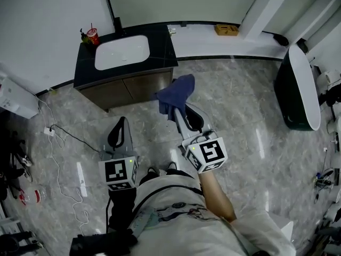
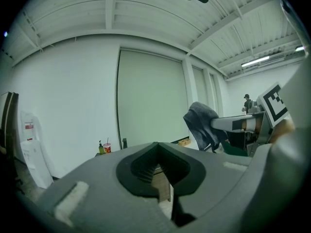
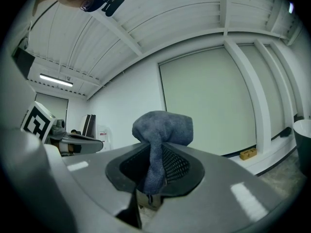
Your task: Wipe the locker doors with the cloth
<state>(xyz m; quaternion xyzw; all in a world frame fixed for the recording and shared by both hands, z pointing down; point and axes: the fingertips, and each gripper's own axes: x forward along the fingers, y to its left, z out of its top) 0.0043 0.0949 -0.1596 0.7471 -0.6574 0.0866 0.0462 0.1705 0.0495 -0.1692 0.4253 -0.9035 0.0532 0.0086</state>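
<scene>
- A grey marble floor (image 1: 240,105) fills the head view. No locker doors can be made out in any view, so wiping looks not yet begun.
- A dark worktop (image 1: 160,47) with a white basin (image 1: 121,51) stands ahead of the person. Every place below is given from it.
- The right tongs (image 1: 178,113) are held level just in front of the worktop's front edge, their jaws pinching the cloth.
- The left tongs (image 1: 120,122) hang further back from the worktop, beside the right pair. Their tips are pressed together with nothing between them, and they touch nothing.
- The blue cloth (image 1: 176,92) bunches above the right jaw tips, in the air over the worktop's front right corner. Only a narrow fold is gripped. Likely risk: rubbing against a door could drag that fold free and drop the cloth.
- A white cable (image 1: 58,159) trails over the floor left of the worktop. Stepping that way could snag a foot.
- A red cup (image 1: 92,36) sits on the worktop's back left corner. A wide swing could knock it.
</scene>
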